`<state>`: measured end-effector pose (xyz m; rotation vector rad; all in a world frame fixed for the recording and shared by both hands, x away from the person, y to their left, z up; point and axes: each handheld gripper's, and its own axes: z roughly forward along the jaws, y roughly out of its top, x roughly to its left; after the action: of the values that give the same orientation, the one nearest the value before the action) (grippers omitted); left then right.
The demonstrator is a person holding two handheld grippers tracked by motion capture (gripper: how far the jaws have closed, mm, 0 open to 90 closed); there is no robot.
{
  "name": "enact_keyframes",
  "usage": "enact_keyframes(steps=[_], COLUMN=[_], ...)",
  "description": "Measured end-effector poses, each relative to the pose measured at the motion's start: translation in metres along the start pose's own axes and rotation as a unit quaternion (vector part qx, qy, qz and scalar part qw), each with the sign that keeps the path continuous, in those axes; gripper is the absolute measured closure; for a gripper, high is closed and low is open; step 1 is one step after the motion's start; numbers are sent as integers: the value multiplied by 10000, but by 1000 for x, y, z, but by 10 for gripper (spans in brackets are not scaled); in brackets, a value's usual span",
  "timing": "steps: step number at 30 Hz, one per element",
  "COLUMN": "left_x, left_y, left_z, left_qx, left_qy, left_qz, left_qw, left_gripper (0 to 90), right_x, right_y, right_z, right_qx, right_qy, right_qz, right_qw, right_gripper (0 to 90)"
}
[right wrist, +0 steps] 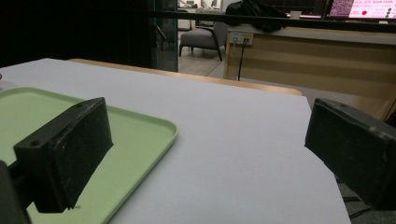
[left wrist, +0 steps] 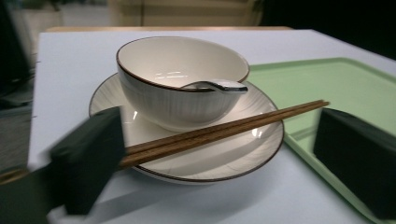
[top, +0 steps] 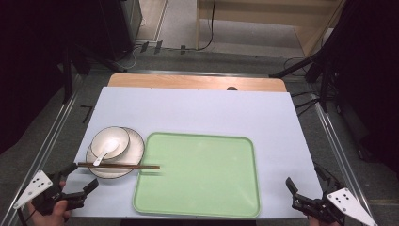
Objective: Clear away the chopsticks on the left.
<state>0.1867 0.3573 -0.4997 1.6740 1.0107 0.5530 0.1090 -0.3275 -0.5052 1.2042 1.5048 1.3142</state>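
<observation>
Left side is crowded. My left gripper stands wide apart just short of the plate; the bowl sits on that plate with a spoon in it. Chopsticks bar the plate's near rim, tips over the tray edge. Tray bed is bare; I see free passage across it. Far table open. My right gripper, also wide apart, has bare table ahead, tray rim to its left.

Spoon in bowl on plate, chopsticks across plate onto tray at right.
</observation>
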Motion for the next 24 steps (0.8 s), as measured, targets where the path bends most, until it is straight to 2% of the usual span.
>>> enact_keyframes(steps=[1, 2, 3, 4, 5, 6, 7, 8, 9, 10, 11, 12, 13, 15, 16, 20, 22, 23, 24], left_x=[0, -7, -7, -12, -12, -16, -16, -19, -23, -32, -32, -35, -35, -35, -37, -43, -50, -50, -54], left_y=[0, 3, 3, 4, 4, 5, 5, 5, 5, 7, 7, 8, 7, 6, 4, 5, 4, 4, 5], left_z=[0, 0, 0, 1, 1, 6, 6, 9, 11, 16, 16, 19, 20, 22, 22, 24, 32, 32, 40], left_qx=[0, -42, -42, 8, 8, 177, 177, 266, 352, 475, 475, 456, 503, 559, 638, 681, 830, 830, 931], left_qy=[0, 125, 125, -94, -94, -383, -383, -505, -541, -470, -470, -489, -510, -468, -491, -536, -574, -574, -600], left_qz=[0, -64, -64, -139, -139, -258, -258, -295, -257, -137, -137, -350, -431, -408, -309, -203, -160, -160, -70], left_qw=[10000, 9999, 9999, 9999, 9999, 9988, 9988, 9979, 9976, 9977, 9977, 9971, 9965, 9965, 9963, 9960, 9948, 9948, 9938], left_gripper=[204, 315, 483, 635, 733, 810, 858, 892, 900, 900, 900, 900, 900, 900, 900, 900, 900, 900, 900], right_x=[0, -2, -2, -3, -3, -3, -3, -2, -2, -2, -2, -1, 0, 1, 2, 2, 2, 2, 3], right_y=[0, -1, -1, -2, -2, -2, -2, -2, -2, -2, -2, -2, -2, -2, -2, -2, -3, -3, -2], right_z=[0, 0, 0, -1, -1, -1, -1, -1, 0, 0, 0, 1, 2, 2, 2, 2, 5, 5, 5], right_qx=[0, 13, 13, 42, 39, 42, 42, 46, 57, 55, 55, 79, 88, 91, 92, 93, 141, 141, 147], right_qy=[0, -24, -24, -60, -67, -70, -70, -70, -68, -56, -56, -46, -31, -17, -14, -8, 5, 5, 13], right_qz=[0, 49, 49, 92, 88, 102, 102, 103, 97, 76, 76, 87, 49, 42, 23, 13, 32, 32, 8], right_qw=[10000, 10000, 10000, 9999, 9999, 9999, 9999, 9999, 9999, 9999, 9999, 9999, 9999, 9999, 10000, 10000, 9999, 9999, 9999], right_gripper=[8, 8, 8, 8, 8, 8, 8, 8, 8, 8, 8, 8, 8, 8, 8, 8, 8, 8, 8])
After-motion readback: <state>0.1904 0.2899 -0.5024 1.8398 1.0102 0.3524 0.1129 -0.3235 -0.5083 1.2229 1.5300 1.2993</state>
